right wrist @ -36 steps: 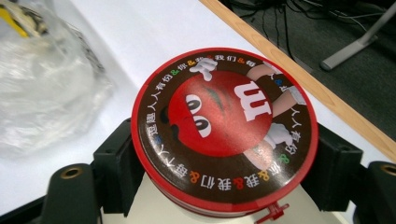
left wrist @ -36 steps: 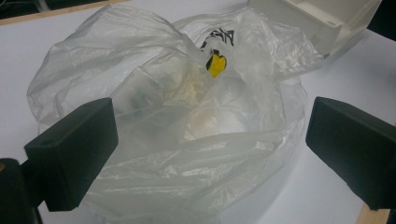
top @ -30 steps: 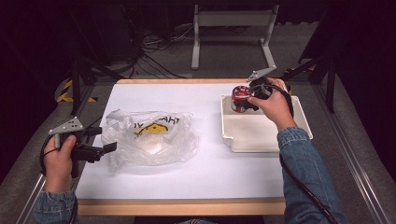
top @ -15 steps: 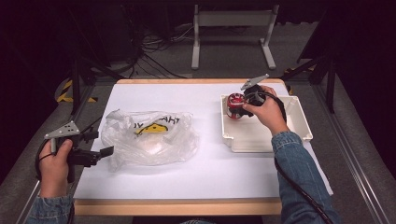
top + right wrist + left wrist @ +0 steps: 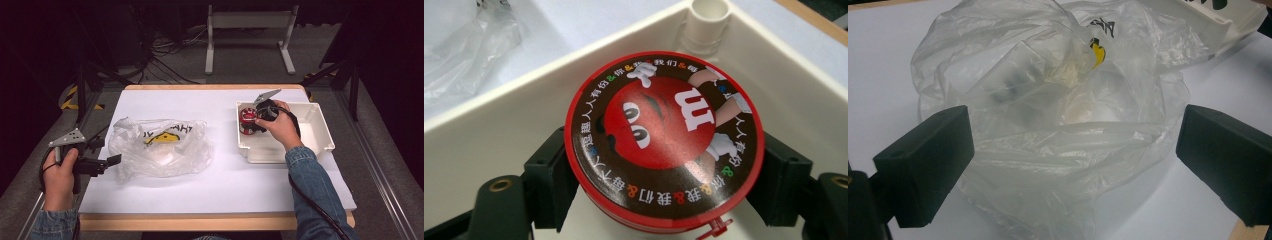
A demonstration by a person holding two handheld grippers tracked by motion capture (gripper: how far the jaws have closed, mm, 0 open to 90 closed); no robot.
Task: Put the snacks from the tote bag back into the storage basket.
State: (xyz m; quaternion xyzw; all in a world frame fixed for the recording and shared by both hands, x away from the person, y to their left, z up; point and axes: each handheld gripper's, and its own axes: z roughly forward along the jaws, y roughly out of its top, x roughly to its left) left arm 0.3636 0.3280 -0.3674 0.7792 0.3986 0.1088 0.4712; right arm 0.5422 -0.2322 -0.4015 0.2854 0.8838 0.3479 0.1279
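Note:
A round candy tub with a red lid showing a cartoon face sits between the black jaws of my right gripper, which press on its two sides. In the high view the tub is inside the white tray, near its left wall, with my right gripper shut on it. Whether the tub rests on the tray floor I cannot tell. My left gripper stands open at the left edge of a crumpled clear plastic bag. The bag lies just ahead of the wide-apart jaws of that gripper.
The bag holds pale items and bears yellow and black print. The tray has a small white post in one corner. A white sheet covers the table, whose wooden edge runs along the front.
My right hand has come down with the candy tub, lower into the tray and a little to the left. The left gripper has stayed beside the bag.

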